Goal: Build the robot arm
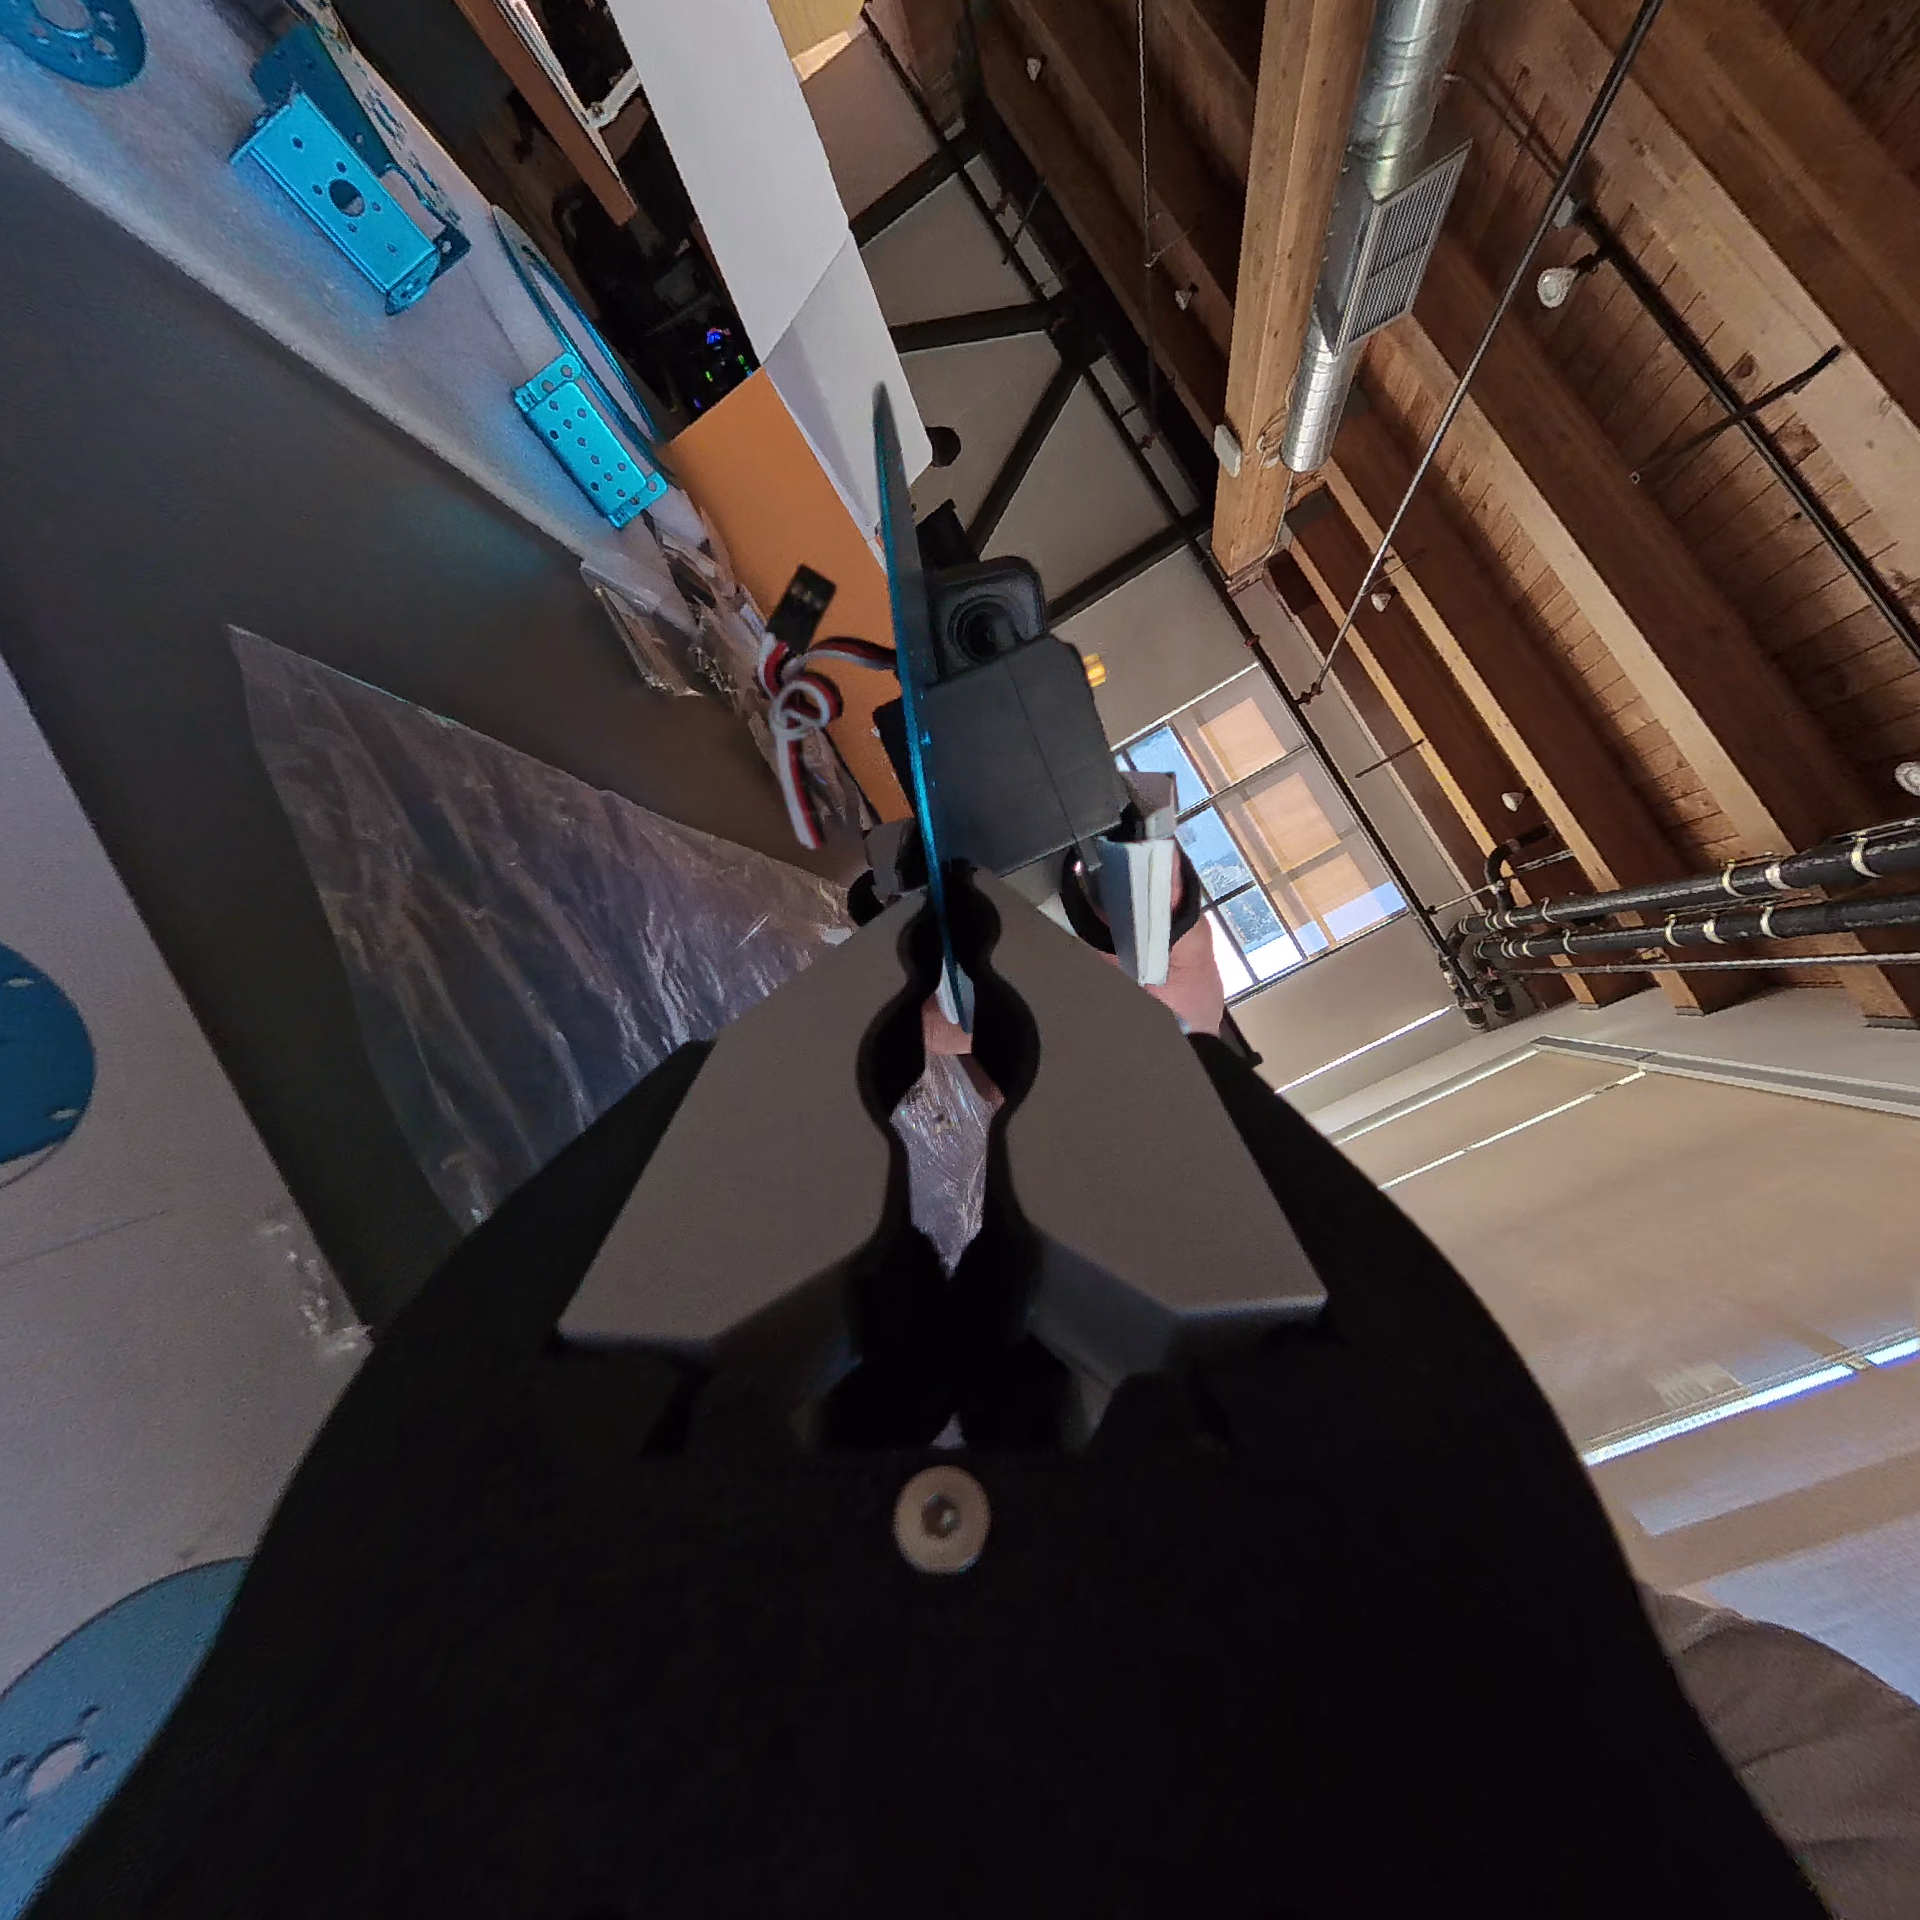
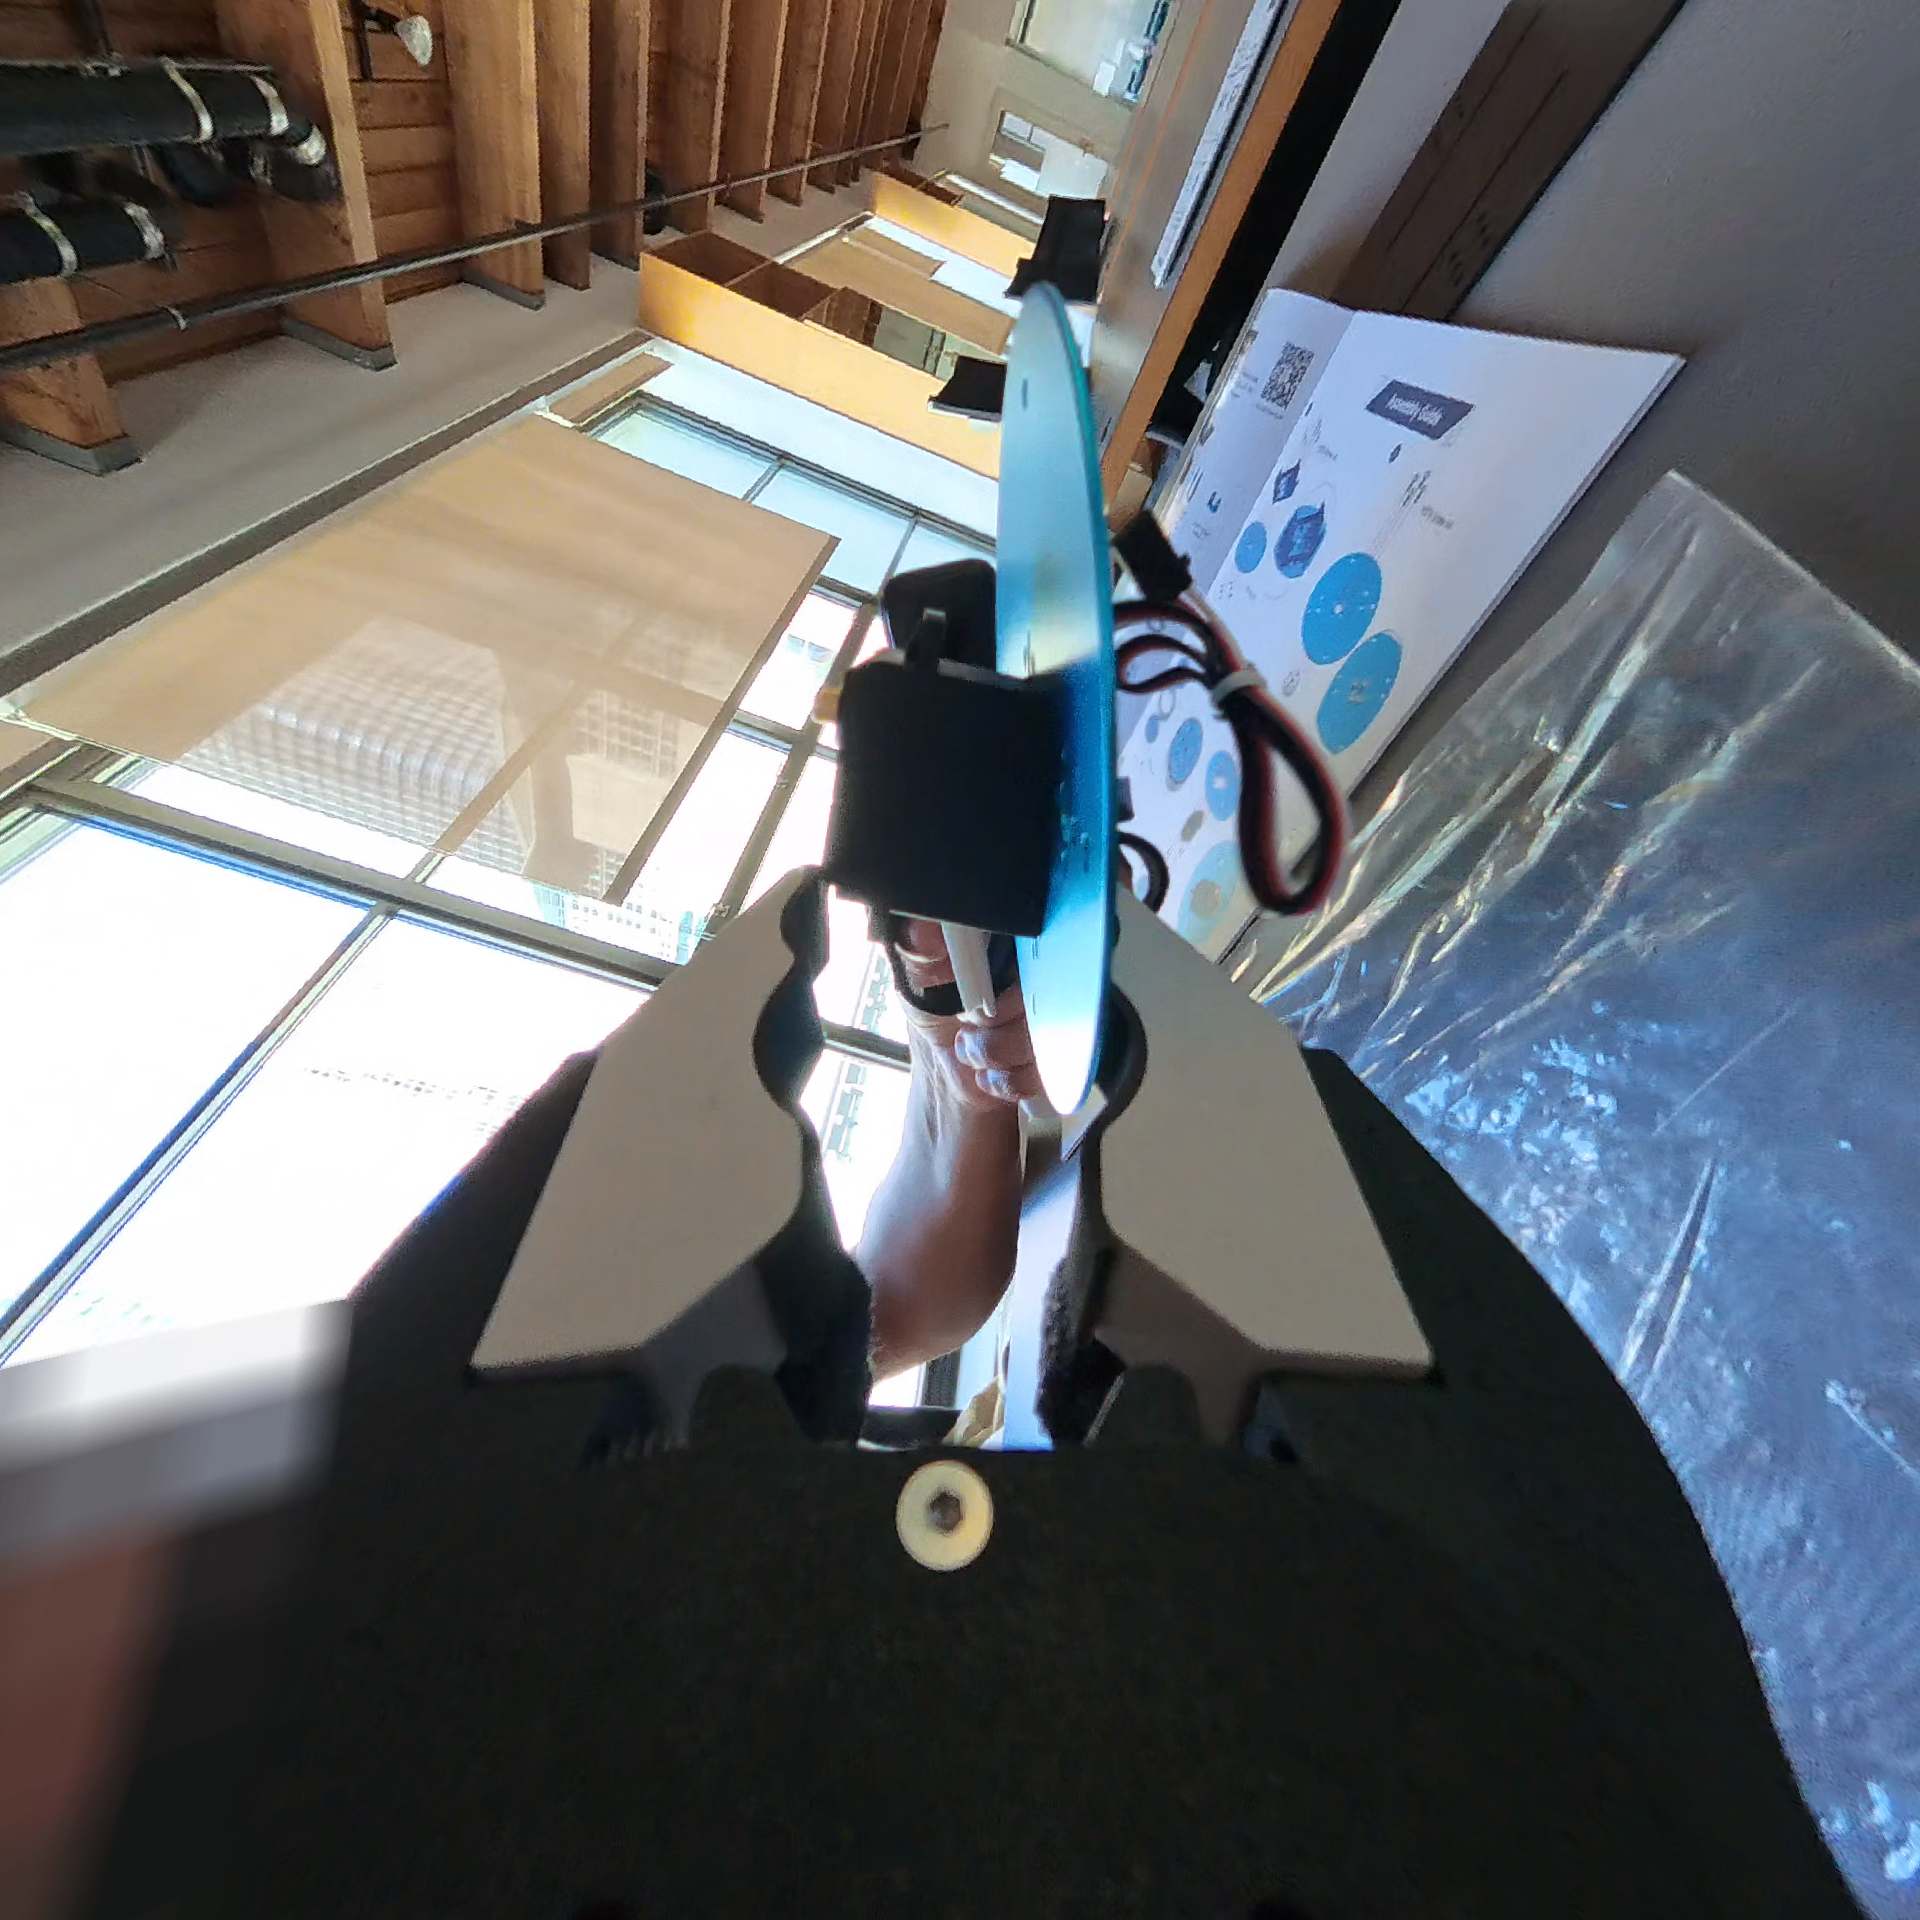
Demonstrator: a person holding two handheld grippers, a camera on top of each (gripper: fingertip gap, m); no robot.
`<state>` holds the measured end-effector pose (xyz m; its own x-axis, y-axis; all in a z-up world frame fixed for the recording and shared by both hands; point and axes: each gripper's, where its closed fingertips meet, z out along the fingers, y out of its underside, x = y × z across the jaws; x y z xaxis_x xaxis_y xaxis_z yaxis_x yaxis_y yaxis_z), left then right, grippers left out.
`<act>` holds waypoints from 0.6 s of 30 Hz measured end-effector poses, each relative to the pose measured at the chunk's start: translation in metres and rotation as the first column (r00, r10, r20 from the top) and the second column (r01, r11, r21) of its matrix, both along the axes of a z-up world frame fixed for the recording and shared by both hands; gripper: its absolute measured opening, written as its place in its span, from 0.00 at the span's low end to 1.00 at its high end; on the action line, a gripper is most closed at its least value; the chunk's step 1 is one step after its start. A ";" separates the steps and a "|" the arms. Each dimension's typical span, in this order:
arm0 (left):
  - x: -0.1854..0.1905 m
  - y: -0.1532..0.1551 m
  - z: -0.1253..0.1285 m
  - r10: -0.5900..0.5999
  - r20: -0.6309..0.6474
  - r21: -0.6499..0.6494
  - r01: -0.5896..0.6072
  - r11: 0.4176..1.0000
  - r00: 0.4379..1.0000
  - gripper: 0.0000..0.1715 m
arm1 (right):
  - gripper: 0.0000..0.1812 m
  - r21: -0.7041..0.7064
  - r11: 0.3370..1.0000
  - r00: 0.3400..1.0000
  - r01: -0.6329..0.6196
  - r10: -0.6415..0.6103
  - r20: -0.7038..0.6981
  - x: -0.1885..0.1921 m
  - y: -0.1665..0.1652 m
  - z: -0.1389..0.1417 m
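My left gripper (image 1: 951, 904) is shut on the near edge of a thin blue round plate (image 1: 904, 644), held edge-on in the air. A black servo (image 1: 1008, 758) sits on the plate's right face, and its red, white and black wire (image 1: 800, 707) hangs off the left face. My right gripper (image 2: 966, 899) comes from the opposite side. Its jaws stand wide, clamped across the servo (image 2: 935, 790) and the plate (image 2: 1055, 582). The wire (image 2: 1268, 748) loops to the right. A hand (image 2: 987, 1049) on the left gripper shows between my right fingers.
Blue metal brackets (image 1: 343, 197) (image 1: 587, 447) and blue discs (image 1: 31, 1049) lie on the table (image 1: 208, 499). A clear plastic bag (image 1: 499, 894) (image 2: 1610, 935) lies near the grippers. A white instruction sheet (image 2: 1351, 551) stands behind it. Windows and a timber ceiling fill the background. Less than 4 cm separates the two grippers' tips.
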<state>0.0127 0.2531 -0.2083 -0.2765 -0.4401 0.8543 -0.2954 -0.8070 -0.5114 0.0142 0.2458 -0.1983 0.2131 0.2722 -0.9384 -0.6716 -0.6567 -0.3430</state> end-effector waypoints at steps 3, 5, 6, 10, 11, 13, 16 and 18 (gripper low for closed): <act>0.000 -0.002 0.000 0.001 0.001 0.033 -0.001 0.999 1.000 0.00 | 0.26 0.010 1.000 1.000 -0.015 0.016 -0.018 0.000 -0.003 0.000; 0.001 -0.003 -0.001 0.005 -0.001 0.050 -0.005 0.999 1.000 0.00 | 0.29 0.001 1.000 1.000 -0.006 0.006 -0.011 0.001 -0.002 -0.001; 0.002 -0.004 -0.001 0.003 0.002 0.067 -0.003 0.998 1.000 0.00 | 0.32 0.010 1.000 0.999 -0.006 0.006 -0.049 0.002 -0.002 0.003; 0.002 -0.006 -0.003 0.008 -0.012 0.085 -0.007 0.996 1.000 0.00 | 0.26 -0.004 1.000 0.993 -0.002 0.001 -0.116 0.005 0.000 0.000; 0.001 -0.007 -0.004 -0.003 -0.014 0.080 0.004 0.997 1.000 0.00 | 0.26 0.007 1.000 0.995 -0.010 0.011 -0.095 0.005 -0.001 0.000; 0.000 -0.011 -0.006 -0.030 -0.026 0.064 0.032 0.997 0.999 0.00 | 0.27 0.025 1.000 1.000 -0.011 0.012 -0.024 0.004 -0.003 -0.001; -0.001 -0.011 -0.007 -0.063 -0.043 0.008 0.064 0.998 0.997 0.00 | 0.26 0.055 0.998 0.998 0.017 -0.020 0.058 0.005 0.000 -0.001; 0.000 -0.012 -0.009 -0.072 -0.052 0.002 0.073 0.997 0.996 0.00 | 0.27 0.062 0.998 0.997 0.009 -0.014 0.078 0.005 0.001 -0.003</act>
